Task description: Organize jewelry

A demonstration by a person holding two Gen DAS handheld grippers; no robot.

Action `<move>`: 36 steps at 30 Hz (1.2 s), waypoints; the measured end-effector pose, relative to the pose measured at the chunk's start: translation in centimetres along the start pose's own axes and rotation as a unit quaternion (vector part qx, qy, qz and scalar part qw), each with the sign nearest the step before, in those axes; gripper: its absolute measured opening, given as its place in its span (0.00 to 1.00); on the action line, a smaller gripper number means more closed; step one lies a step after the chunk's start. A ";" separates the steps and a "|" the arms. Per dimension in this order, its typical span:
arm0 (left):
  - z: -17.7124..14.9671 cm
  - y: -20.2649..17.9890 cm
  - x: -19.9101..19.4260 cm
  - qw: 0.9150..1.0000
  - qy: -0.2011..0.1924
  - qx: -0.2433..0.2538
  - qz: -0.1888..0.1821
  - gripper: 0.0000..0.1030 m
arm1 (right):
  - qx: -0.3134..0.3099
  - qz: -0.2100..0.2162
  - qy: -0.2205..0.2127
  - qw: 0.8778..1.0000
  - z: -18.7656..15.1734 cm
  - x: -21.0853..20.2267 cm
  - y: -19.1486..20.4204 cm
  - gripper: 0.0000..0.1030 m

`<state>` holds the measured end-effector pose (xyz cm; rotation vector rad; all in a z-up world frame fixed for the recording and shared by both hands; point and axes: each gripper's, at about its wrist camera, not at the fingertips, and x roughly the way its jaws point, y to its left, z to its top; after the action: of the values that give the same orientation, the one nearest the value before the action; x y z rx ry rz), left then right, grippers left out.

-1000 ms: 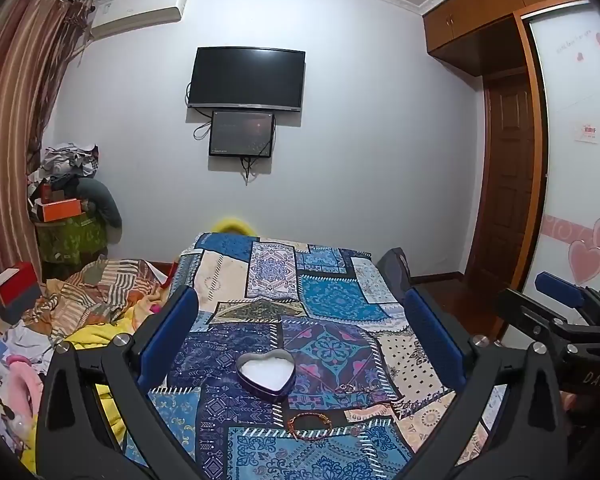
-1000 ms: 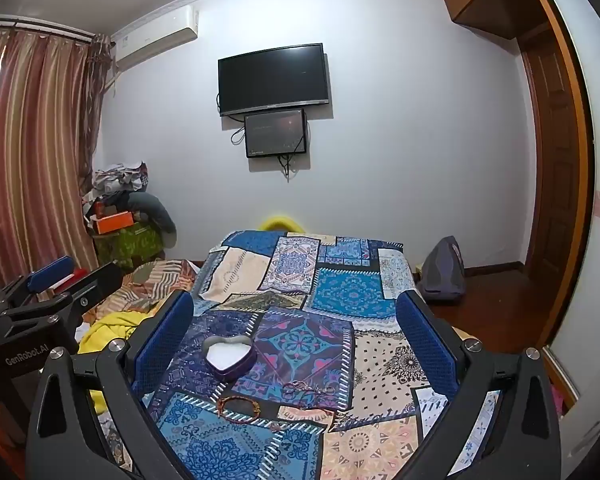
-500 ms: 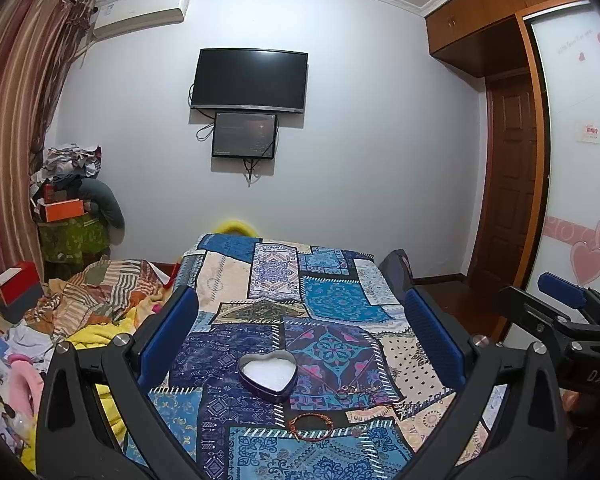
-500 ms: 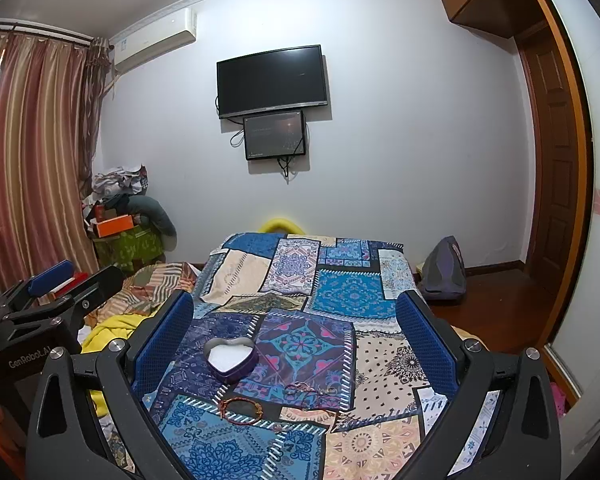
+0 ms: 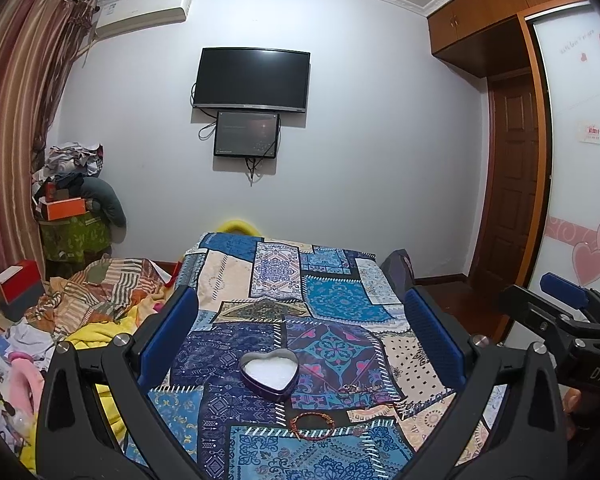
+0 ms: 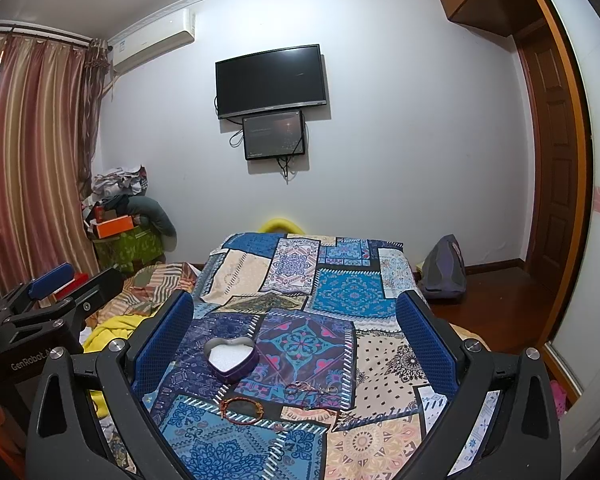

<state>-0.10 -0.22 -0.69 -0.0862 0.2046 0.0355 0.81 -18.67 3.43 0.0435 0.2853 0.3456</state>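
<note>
A purple heart-shaped tin (image 5: 271,371) with a white lining sits open on the patchwork bedspread (image 5: 332,304); it also shows in the right wrist view (image 6: 231,358). A red beaded bracelet (image 5: 312,425) lies in front of it, also in the right wrist view (image 6: 242,409). A thin chain with rings (image 5: 358,389) lies to its right, also in the right wrist view (image 6: 312,390). My left gripper (image 5: 300,336) is open and empty, held above the bed. My right gripper (image 6: 294,336) is open and empty too.
A pile of clothes and blankets (image 5: 84,304) lies left of the bed. Boxes and a green bag (image 5: 72,232) stand in the corner. A dark bag (image 6: 444,268) sits on the floor right of the bed. A wardrobe door (image 5: 580,200) is at right.
Both grippers drifted slightly; the view shifted a little. Both stay open and empty. The jewelry has not moved.
</note>
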 end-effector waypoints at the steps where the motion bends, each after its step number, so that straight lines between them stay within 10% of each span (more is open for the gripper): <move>1: 0.0 0.1 0.0 1.000 0.000 -0.001 0.000 1.00 | 0.000 0.000 0.000 1.000 0.0 0.0 0.0 0.98; 36: 0.3 0.2 0.1 1.000 0.002 -0.005 0.001 1.00 | 0.001 0.000 0.000 1.000 -0.1 -0.1 0.2 0.98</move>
<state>0.06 -0.01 -0.49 -0.0961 0.2077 0.0389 0.61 -18.53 3.39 0.0460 0.2854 0.3454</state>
